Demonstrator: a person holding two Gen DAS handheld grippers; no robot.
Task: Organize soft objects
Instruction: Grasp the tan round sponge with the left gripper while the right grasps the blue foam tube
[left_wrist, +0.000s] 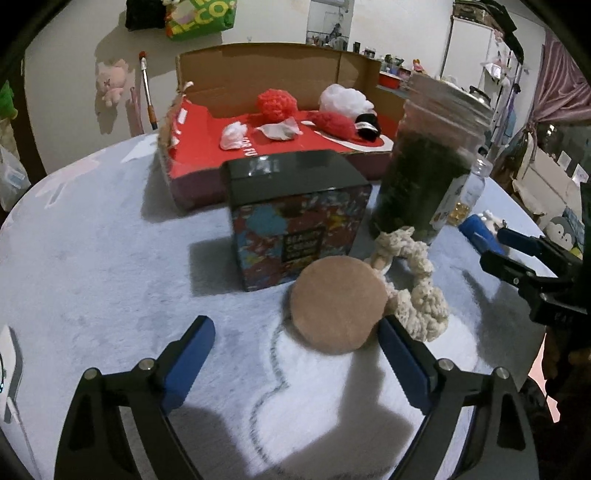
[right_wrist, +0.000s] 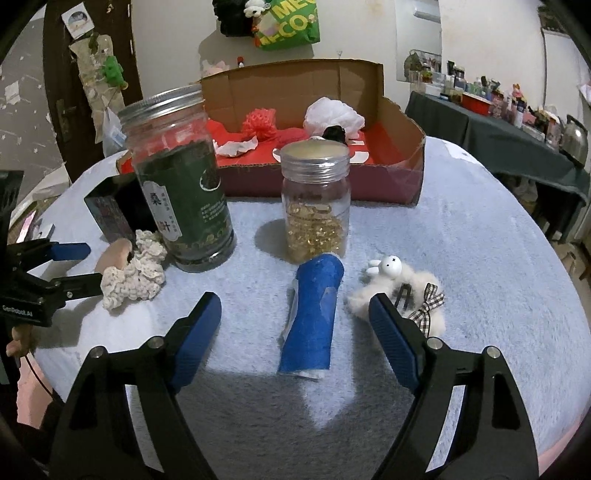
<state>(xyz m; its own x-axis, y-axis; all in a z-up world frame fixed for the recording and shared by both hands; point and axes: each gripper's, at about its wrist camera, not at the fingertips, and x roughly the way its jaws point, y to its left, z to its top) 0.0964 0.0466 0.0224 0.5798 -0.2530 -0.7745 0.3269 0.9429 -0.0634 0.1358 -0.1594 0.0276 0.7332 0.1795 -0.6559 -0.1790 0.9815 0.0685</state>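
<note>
In the left wrist view my left gripper (left_wrist: 295, 332) stands open over the pale blue fleece. A tan round puff (left_wrist: 338, 304) lies just ahead of it, by the right finger. A cream knotted rope toy (left_wrist: 417, 291) sits beside the puff. My right gripper (right_wrist: 293, 297) is open too, with a blue roll (right_wrist: 314, 314) lying on the cloth between its fingers, untouched by the pads. A fluffy white hair tie with a bunny head and checked bow (right_wrist: 395, 291) lies by its right finger. The open cardboard box (left_wrist: 258, 74) at the back holds red and white mesh puffs.
A tall green-filled jar (right_wrist: 181, 184) and a clear jar of golden capsules (right_wrist: 316, 206) stand mid-table before the box. A patterned square tin (left_wrist: 295, 218) sits left of the green jar. The table drops off at the round edge; a cluttered side table (right_wrist: 517, 136) stands right.
</note>
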